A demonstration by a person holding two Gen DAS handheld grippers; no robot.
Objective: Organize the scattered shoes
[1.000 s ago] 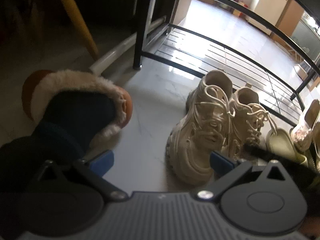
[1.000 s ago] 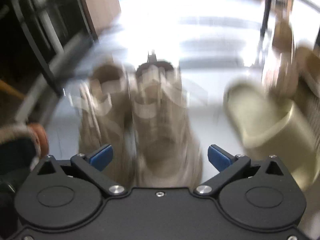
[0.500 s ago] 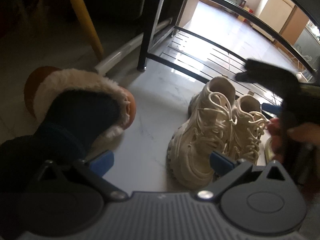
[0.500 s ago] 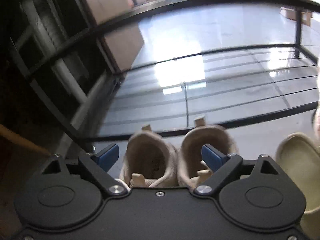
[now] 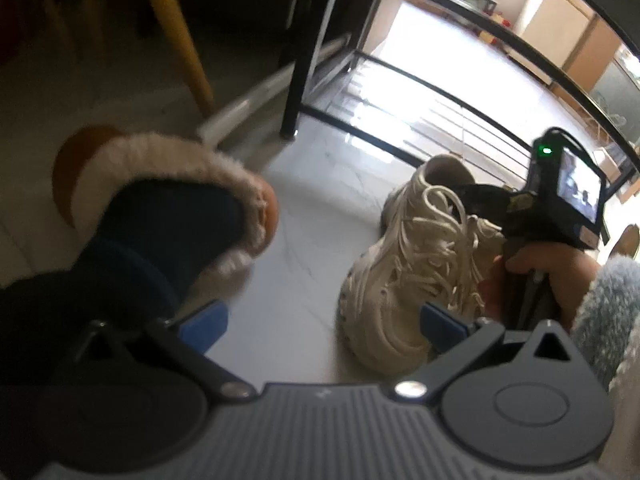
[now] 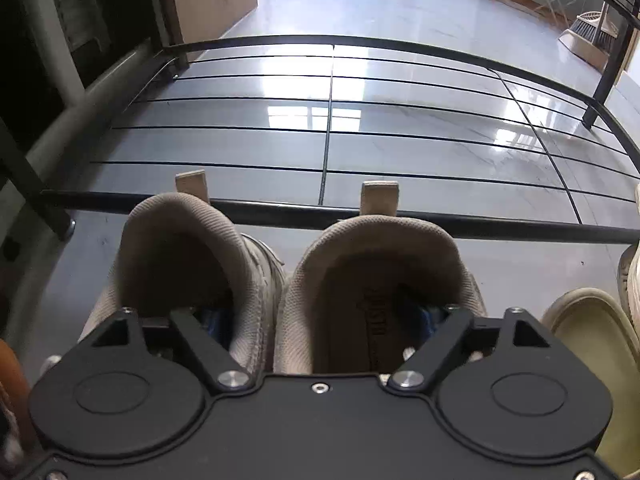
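Note:
A pair of cream chunky sneakers [image 5: 408,280] stands side by side on the pale floor in front of a black wire shoe rack [image 6: 332,128]. In the right wrist view I look into both collars from behind, left sneaker [image 6: 184,256] and right sneaker [image 6: 384,272]. My right gripper [image 6: 320,316] has one blue fingertip down inside each sneaker, with the two inner collar walls between them. It also shows in the left wrist view [image 5: 560,208], held over the sneakers. My left gripper [image 5: 320,320] is open and empty above the floor, left of the sneakers.
A fur-trimmed slipper on a foot [image 5: 168,200] is at the left. A yellow chair leg [image 5: 176,36] and the rack's black post [image 5: 304,60] stand behind. A pale green slipper [image 6: 592,344] lies right of the sneakers. A dustpan [image 6: 588,36] is far right.
My right gripper has come down from above the sneakers and put a finger into each collar. The jaws have narrowed. My left gripper has stayed nearly still.

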